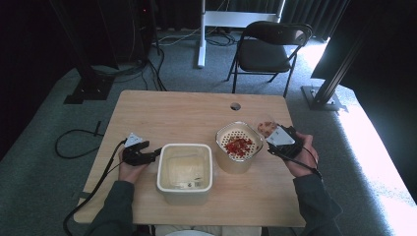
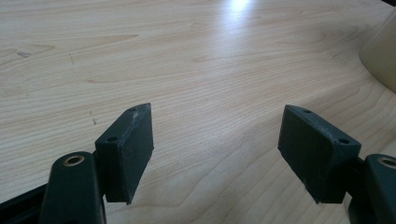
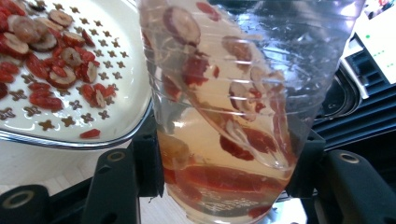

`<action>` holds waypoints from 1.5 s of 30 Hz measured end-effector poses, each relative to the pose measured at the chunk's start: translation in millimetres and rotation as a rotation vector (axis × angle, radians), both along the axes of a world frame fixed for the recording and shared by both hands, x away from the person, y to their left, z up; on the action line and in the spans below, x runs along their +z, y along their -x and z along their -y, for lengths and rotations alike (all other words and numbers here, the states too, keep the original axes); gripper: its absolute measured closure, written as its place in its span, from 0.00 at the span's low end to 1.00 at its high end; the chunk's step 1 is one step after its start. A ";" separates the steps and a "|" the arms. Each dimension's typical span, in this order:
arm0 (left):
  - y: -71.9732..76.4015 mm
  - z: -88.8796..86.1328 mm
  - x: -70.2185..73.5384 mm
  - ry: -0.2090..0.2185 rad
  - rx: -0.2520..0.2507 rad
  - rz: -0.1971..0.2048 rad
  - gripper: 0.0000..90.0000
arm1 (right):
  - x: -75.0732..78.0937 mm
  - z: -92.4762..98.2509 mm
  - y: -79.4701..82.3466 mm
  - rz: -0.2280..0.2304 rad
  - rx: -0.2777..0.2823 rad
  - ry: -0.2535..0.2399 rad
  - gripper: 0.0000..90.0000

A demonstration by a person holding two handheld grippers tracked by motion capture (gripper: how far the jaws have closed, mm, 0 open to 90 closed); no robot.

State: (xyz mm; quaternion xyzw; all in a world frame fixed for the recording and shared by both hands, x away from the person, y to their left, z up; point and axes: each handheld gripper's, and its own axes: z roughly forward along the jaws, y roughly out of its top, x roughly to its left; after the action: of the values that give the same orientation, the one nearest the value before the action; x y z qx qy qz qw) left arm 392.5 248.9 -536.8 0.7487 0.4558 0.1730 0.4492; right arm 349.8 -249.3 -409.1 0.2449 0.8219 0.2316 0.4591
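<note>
Left gripper point(image 1: 156, 153) open (jaws wide apart), right gripper point(image 1: 272, 146) clamped.

Bright light comes in from the right and makes the floor point(image 1: 378, 147) glow white, the back is dark, and the table point(image 2: 196, 56) has a shiny spot.

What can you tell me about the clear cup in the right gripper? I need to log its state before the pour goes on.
The clear cup looks like thin, see-through plastic with ribbed walls. It is tilted toward the strainer basket, clamped at its sides between the black jaws of the right gripper. Red dried fruit slices and pale liquid lie inside, some slices clinging to the wall. In the high view it sits at the basket's far right edge. Whether it touches the rim cannot be told.
</note>
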 end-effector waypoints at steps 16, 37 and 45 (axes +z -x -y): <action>-0.1 -0.1 -0.1 0.002 0.000 0.000 0.30 | -2.7 -16.0 0.1 0.064 -0.019 0.274 0.49; -0.3 -0.2 -0.2 0.005 0.000 -0.001 0.30 | -10.0 -33.5 0.2 0.130 -0.014 0.600 0.49; -0.3 -0.5 -0.2 0.007 -0.001 0.000 0.30 | -11.8 -36.6 -1.9 0.145 -0.013 0.704 0.49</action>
State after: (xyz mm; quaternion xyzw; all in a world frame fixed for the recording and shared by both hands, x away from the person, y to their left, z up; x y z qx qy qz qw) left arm 392.8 249.4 -537.0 0.7471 0.4562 0.1712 0.4521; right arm 351.7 -212.7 -420.9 0.0598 0.8151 -0.0519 0.5738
